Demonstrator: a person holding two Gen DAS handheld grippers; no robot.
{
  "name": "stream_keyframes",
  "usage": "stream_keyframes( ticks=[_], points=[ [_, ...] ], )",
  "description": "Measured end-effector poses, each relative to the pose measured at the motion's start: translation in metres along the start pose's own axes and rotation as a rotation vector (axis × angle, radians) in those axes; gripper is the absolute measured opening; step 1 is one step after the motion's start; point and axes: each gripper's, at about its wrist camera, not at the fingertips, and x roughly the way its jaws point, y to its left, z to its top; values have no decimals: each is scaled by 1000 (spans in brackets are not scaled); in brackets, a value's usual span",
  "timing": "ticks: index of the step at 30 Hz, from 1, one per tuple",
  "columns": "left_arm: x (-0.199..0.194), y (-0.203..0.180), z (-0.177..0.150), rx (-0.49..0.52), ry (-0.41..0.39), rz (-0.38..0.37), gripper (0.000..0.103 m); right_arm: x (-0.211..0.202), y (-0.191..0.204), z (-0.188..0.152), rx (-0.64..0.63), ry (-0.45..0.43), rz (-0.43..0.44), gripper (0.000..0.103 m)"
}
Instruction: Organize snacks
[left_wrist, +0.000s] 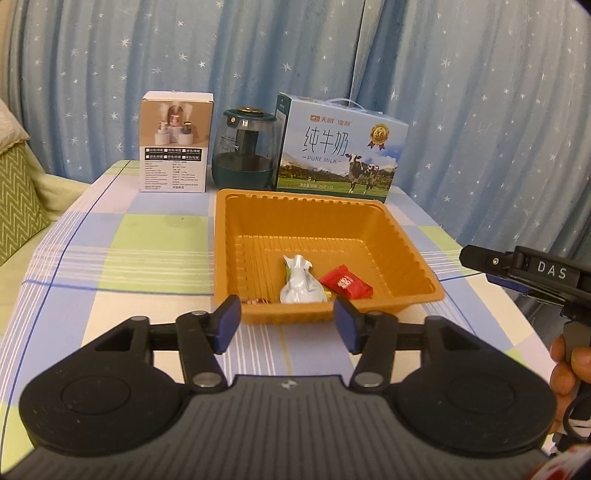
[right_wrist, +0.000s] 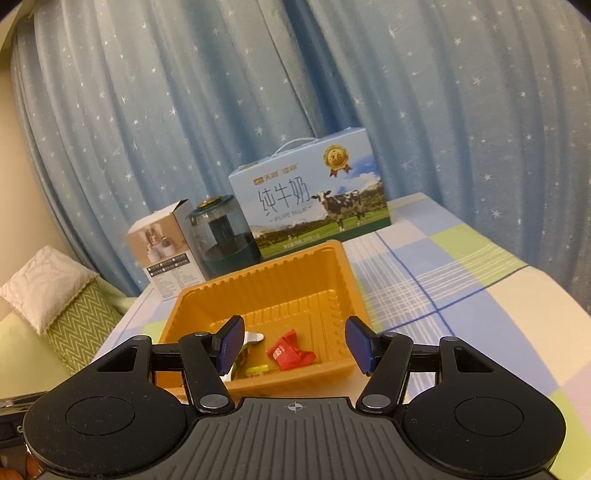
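Snacks (left_wrist: 345, 282) lie beyond parted tongs (left_wrist: 288, 325)

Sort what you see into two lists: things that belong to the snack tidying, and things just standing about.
Belongs to the job:
orange tray
silver snack pouch
red candy packet
left gripper, open
right gripper, open

Just standing about:
milk carton
white product box
green glass jar
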Motion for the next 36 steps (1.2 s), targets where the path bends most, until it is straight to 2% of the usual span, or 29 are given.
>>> stream_keyframes(
  ticks=[10,19,27,36],
  points=[
    [-46,-7,-45,15,5,26,64,-57,-6,-27,-29,18,-8,61],
    [-72,-9,-83,16,32,42,69,-85,-11,-75,-111,103,-4,61],
    [-78,-3,-108,9,71,58,71,-93,-33,-112,-129,185,-68,61],
    [-69,2,-111,6,89,75,71,-78,-33,-116,-143,217,-68,61]
  ],
)
